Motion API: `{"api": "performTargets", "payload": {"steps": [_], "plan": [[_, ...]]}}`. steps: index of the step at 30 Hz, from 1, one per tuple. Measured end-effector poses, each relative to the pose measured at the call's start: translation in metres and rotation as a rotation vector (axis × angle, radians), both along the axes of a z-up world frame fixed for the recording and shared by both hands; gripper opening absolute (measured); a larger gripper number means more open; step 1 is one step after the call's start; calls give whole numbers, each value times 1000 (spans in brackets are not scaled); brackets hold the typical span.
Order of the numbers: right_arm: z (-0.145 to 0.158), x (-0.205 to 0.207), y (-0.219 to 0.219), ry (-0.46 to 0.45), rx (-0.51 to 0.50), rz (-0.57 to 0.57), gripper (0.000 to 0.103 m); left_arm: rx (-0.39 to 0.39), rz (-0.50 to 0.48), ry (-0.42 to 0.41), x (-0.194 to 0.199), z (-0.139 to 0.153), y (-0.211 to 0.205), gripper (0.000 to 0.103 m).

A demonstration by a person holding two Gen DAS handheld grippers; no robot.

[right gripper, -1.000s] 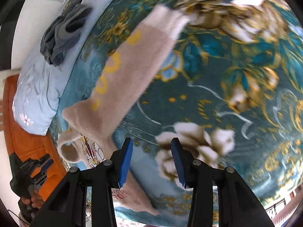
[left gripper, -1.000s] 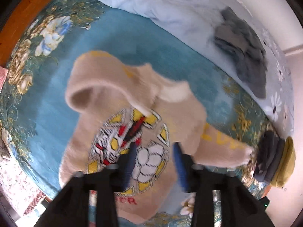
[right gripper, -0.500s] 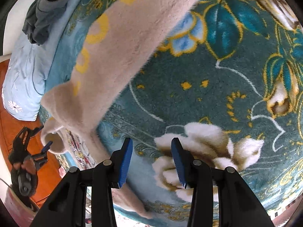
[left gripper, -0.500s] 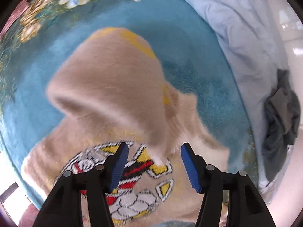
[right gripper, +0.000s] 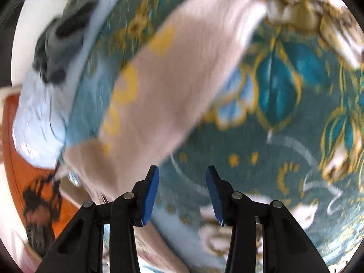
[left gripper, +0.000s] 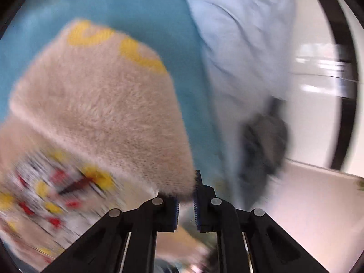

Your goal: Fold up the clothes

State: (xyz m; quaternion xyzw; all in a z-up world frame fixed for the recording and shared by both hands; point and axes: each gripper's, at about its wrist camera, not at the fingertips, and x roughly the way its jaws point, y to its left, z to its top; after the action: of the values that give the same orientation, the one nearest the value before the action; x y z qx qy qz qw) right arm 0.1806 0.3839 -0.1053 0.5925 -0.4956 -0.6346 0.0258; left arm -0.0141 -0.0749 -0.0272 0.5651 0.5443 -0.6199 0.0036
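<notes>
Both grippers matter: the left gripper [left gripper: 185,196] is closing on the sweater [left gripper: 102,104] cuff and may slip, while the right gripper [right gripper: 182,193] beside the sweater gapes empty.

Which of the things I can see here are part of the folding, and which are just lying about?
Part of the job:
- fuzzy beige sweater with yellow lettering
- left tongs, closing on its edge
- right tongs, open

Lying about:
- crumpled dark grey garment
- pale blue quilt
- teal floral blanket
</notes>
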Motion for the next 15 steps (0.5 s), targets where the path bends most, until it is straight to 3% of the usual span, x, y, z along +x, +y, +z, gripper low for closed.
{"api": "performTargets", "payload": {"steps": [1,3,5,7,9,13,15], "plan": [[-1,-4,7,3,7,-27,44,48,-23,3,7,-2,8,11],[-5,-11,22,2,26,-86,44,67,-123,-54,20,-14,30,11],[-11,-15,33,-9,46,-145,44,12,-187,-156,36,-33,46,13],[-16,-19,40,-20,53,-183,44,-32,-178,-264,53,-49,51,15],[-21,-22,42,-36,53,-209,44,-4,-133,-359,75,-59,49,22],[-14,-28,37,-42,102,-212,47,44,-192,-380,106,-36,51,36],[-10,-31,34,-38,123,-219,33,49,-251,-366,119,-12,56,39]]}}
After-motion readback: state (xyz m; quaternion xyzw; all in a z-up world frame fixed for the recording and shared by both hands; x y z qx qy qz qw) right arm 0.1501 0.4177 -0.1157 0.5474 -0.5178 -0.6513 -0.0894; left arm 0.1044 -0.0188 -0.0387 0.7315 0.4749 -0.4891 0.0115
